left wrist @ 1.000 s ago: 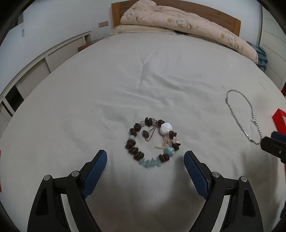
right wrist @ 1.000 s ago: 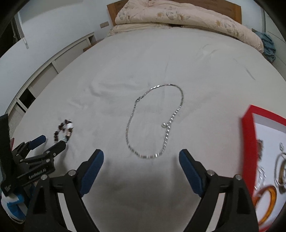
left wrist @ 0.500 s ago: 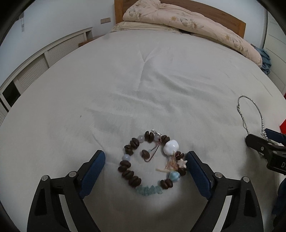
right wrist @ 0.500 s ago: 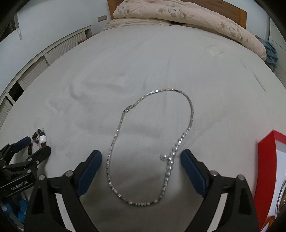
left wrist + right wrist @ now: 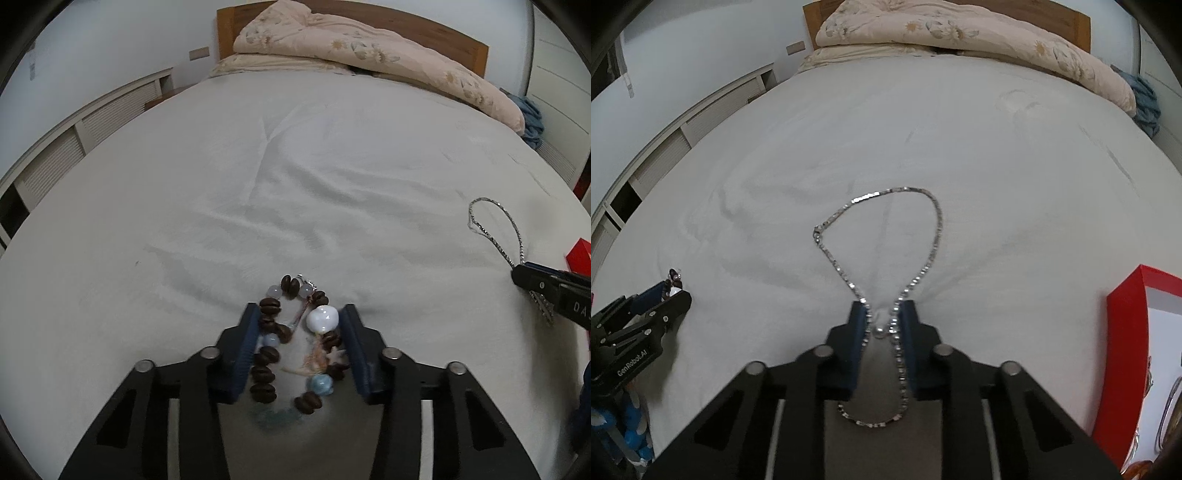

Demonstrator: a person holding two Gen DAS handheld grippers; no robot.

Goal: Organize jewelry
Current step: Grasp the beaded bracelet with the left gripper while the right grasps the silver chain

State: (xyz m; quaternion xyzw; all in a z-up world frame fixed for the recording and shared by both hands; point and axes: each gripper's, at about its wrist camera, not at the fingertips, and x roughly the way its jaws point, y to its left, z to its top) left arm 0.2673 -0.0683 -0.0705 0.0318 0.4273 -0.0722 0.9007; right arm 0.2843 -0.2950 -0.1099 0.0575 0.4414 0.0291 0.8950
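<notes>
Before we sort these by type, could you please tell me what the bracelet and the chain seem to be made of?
Bracelet: matte brown seed-like beads, probably wood, plus a glossy white, likely ceramic bead. Chain: silvery metal, its links glinting.

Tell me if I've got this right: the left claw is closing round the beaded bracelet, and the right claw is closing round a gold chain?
Not quite. The chain in the right claw is silver, as the right wrist view shows. The left claw is indeed closing round the beaded bracelet.
</notes>
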